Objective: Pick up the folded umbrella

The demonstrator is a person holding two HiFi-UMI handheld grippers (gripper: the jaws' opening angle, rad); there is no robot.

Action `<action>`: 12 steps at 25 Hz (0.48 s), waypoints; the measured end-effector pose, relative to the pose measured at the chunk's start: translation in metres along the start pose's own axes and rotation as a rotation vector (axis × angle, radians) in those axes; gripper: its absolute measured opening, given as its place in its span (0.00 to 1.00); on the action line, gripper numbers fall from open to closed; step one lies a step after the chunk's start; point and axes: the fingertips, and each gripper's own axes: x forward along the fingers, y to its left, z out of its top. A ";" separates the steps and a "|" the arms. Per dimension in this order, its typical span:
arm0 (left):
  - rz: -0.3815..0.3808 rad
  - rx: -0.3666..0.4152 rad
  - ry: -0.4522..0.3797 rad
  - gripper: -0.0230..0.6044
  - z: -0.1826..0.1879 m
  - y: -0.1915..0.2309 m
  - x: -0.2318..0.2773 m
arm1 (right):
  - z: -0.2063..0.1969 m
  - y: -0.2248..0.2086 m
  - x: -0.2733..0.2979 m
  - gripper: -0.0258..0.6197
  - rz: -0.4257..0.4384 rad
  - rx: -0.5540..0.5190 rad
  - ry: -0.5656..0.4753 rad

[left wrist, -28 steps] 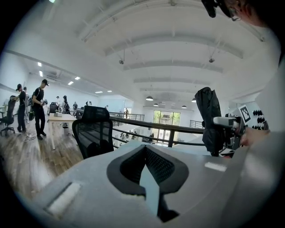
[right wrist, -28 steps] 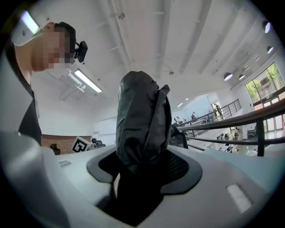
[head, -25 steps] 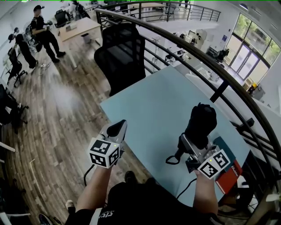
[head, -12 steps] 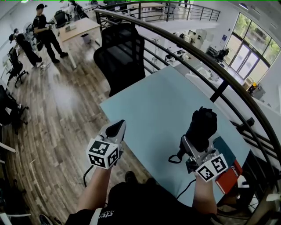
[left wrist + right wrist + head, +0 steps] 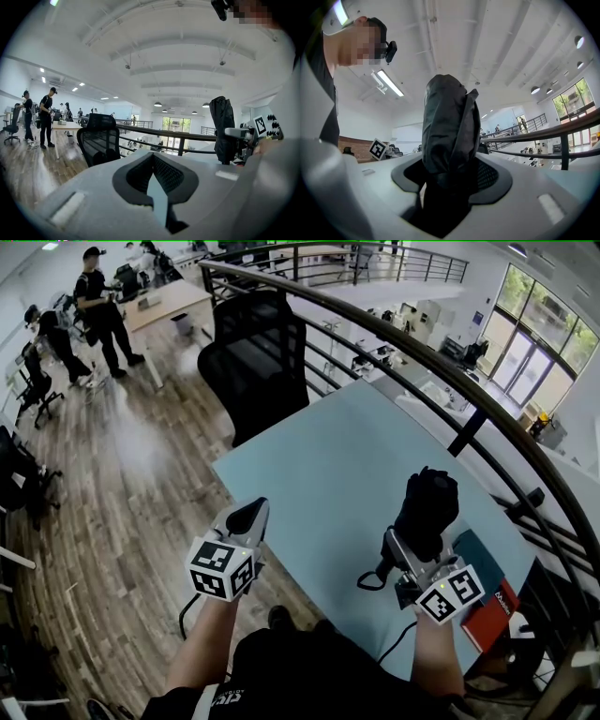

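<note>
- Black fabric, bunched into a tight bundle: the folded umbrella (image 5: pixel 427 510) stands upright in the right gripper (image 5: pixel 411 554), canopy end up, over the near right part of the pale blue counter (image 5: pixel 319 460).
- In the right gripper view both pads press on the umbrella's lower part. The jaws are held fairly wide around its bulk, and the dark bundle rises out of them through the middle of that view.
- A thin black wrist loop (image 5: pixel 368 579) hangs from the umbrella's low end, just beside the gripper (from above it is hard to judge whether it touches the counter).
- The left gripper (image 5: pixel 251 512) sits over the counter's near left edge, well apart from the umbrella. Its jaws are drawn together with nothing between them, and only a pale sliver shows where the pads meet.
- A red book (image 5: pixel 487 613) lies by the counter's near right edge, just beside the right gripper's marker cube (image 5: pixel 453 592).
- A black mesh office chair (image 5: pixel 258 357) stands at the counter's far left corner.
- A dark metal railing (image 5: pixel 403 348) curves along the counter's far side.
- Across the wooden floor (image 5: pixel 112 474), people in dark clothes (image 5: pixel 98 306) stand by a distant desk.
</note>
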 end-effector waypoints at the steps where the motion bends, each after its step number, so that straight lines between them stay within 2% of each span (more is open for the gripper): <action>1: 0.000 0.001 0.001 0.05 0.000 0.000 0.000 | 0.000 0.000 0.000 0.43 0.000 0.000 0.001; 12: -0.002 0.002 0.013 0.05 -0.005 -0.003 0.002 | -0.003 -0.006 -0.001 0.43 -0.006 0.012 0.010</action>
